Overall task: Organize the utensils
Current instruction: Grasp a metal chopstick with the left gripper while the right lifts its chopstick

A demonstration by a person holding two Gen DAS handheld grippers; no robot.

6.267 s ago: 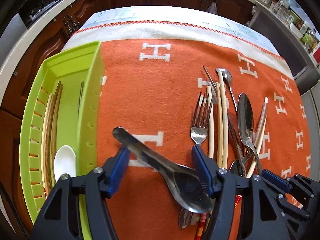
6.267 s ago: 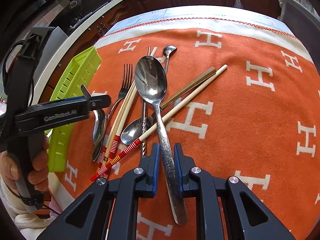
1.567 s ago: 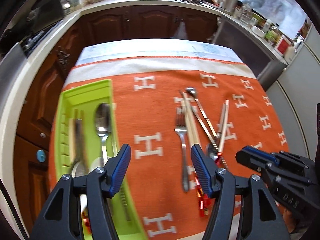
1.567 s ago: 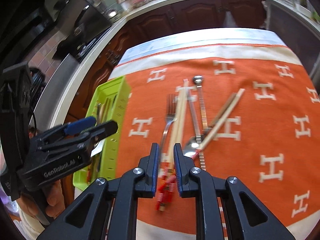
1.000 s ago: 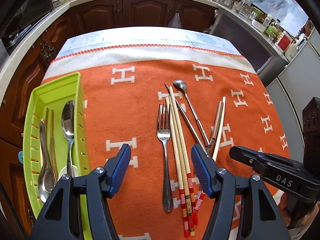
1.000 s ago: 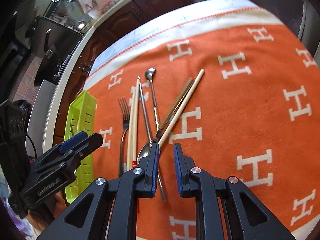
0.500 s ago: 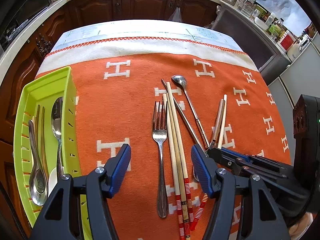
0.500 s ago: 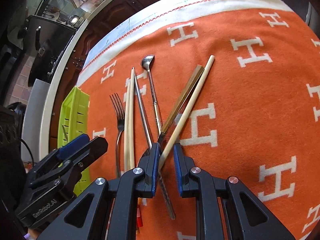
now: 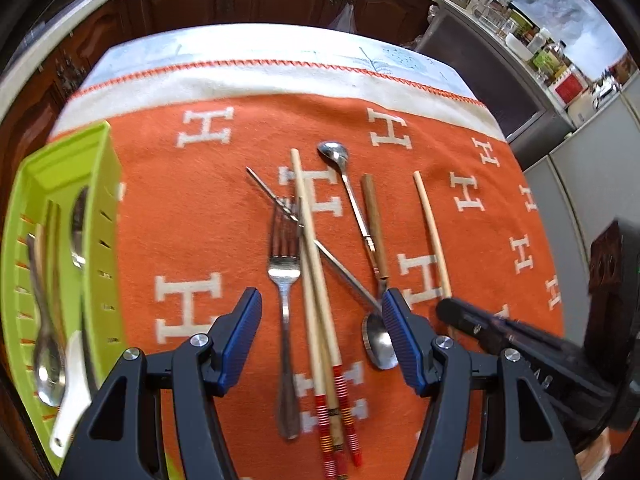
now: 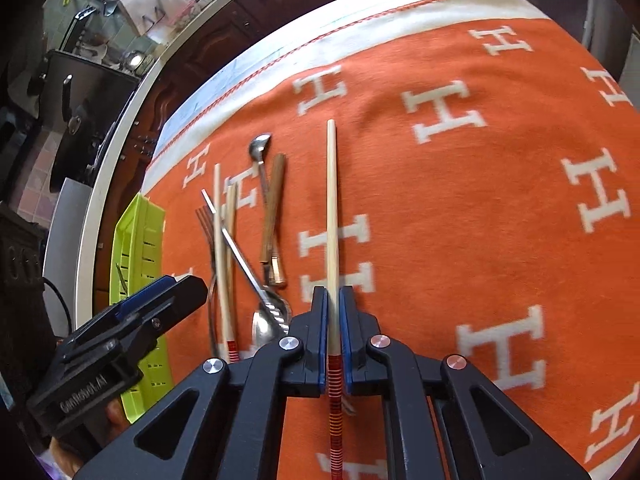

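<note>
The pale chopstick (image 10: 331,216) with a red-and-yellow banded end lies between the pads of the right gripper (image 10: 333,320), whose jaws have just been closing and now pinch its shaft just above the bands. It points straight away from the camera over the orange blanket (image 10: 460,208) with white H marks that covers the bench. The banded end runs back under the gripper body, where its tip is cut off by the frame edge.

To its left the other utensils lie in a loose group: a brown-handled utensil (image 9: 374,220), a small long-handled spoon (image 9: 335,152), a thin metal rod (image 9: 320,246) crossing under a pair of pale chopsticks (image 9: 316,280) with the same banded ends, a fork (image 9: 285,264) and a spoon bowl (image 9: 378,342). The fork's tines are partly covered by the chopsticks and the rod.

The left gripper (image 9: 322,336) hangs above the fork and the paired chopsticks with its blue pads spread wide and nothing between them.

At the blanket's left edge stands the green tray (image 9: 110,216), holding spoons (image 9: 78,220) and a white spoon (image 9: 74,392). Its contents are blurred, so the thin pieces beside the spoons may be chopsticks. The tray's near end is hidden behind the left gripper's body.
</note>
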